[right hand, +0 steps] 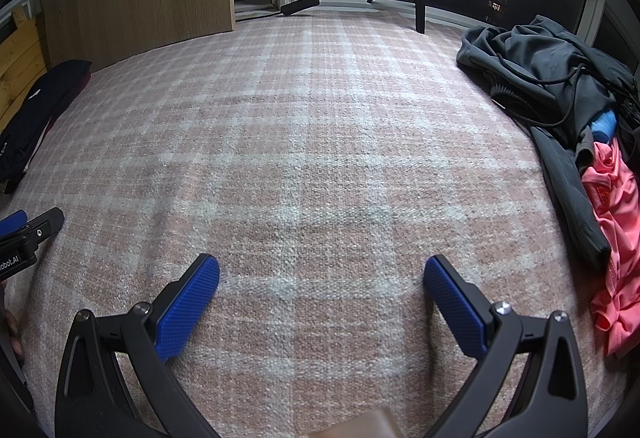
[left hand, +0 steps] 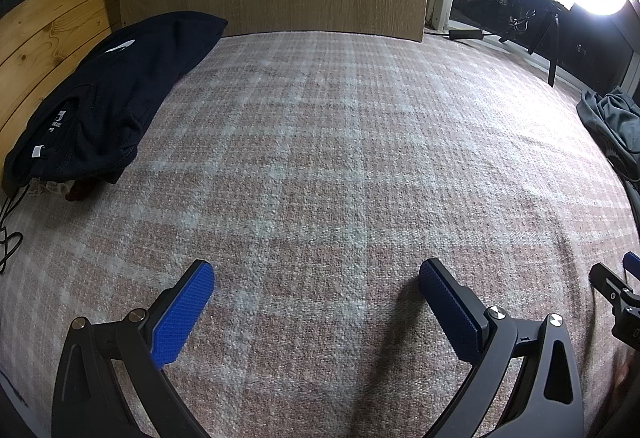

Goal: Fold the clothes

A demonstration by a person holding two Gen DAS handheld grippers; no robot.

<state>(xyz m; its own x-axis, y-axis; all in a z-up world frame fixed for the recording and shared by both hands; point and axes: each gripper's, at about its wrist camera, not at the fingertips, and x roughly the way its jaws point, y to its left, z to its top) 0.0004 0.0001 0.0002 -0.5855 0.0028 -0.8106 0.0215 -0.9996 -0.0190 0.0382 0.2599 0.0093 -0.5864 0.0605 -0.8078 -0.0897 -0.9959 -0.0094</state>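
Clothes: two lots on the plaid blanket [right hand: 304,142], one at each side, middle stretch bare between them.
Navy garment [left hand: 108,98]: lies fairly flat at the blanket's left edge, over other cloth, beside the wooden boards [left hand: 44,50].
Loose heap [right hand: 560,86]: grey garment with drawcords, crumpled at the blanket's right edge; pink top [right hand: 616,222] bunched just beside it.
Left gripper [left hand: 316,298]: jaws spread wide, holding nothing, low over the blanket.
Right gripper [right hand: 320,298]: spread too, nothing held.
Risk: cords may snag a finger; a pinch into the heap may lift two garments together.
Risk: a low pinch may catch the blanket itself.
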